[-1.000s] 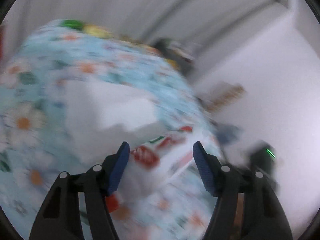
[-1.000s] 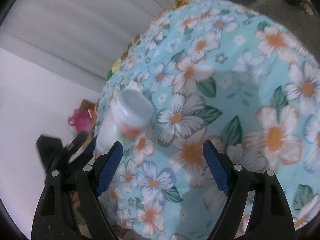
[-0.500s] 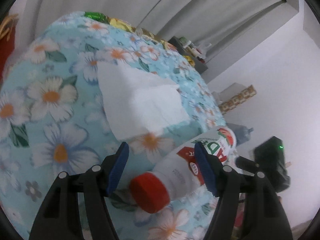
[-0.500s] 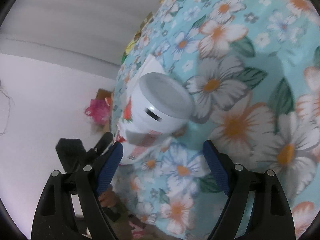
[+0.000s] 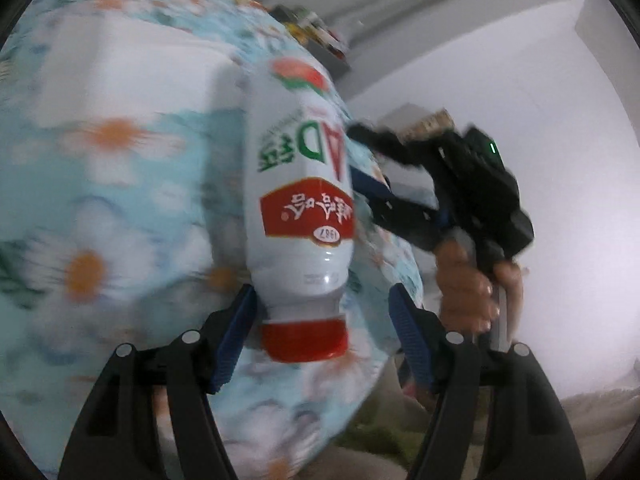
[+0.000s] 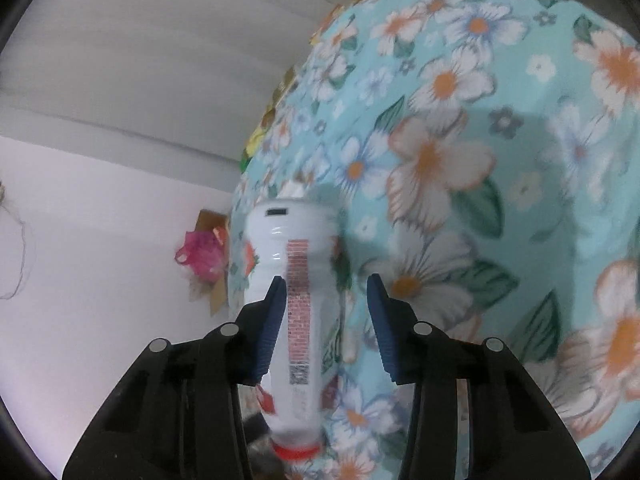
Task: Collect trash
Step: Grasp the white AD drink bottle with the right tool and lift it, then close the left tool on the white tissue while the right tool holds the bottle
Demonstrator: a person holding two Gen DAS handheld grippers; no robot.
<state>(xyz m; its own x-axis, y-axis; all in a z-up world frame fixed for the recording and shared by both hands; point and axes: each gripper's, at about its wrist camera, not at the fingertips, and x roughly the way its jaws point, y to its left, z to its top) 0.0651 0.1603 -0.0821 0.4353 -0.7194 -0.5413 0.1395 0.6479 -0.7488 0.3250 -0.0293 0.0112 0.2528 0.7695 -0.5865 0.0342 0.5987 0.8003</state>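
A white bottle (image 5: 300, 204) with a red cap lies on the floral table (image 5: 100, 208), beside a white tissue (image 5: 132, 68). The left gripper (image 5: 324, 344) has its fingers wide apart around the cap end, gripping nothing. The right gripper (image 6: 326, 322) has its fingers open astride the bottle's body, not clamped.

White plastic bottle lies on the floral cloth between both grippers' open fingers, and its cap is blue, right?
Not quite: the white plastic bottle has a red cap, as the left wrist view shows. The rest holds: it lies on the floral cloth, between open fingers.
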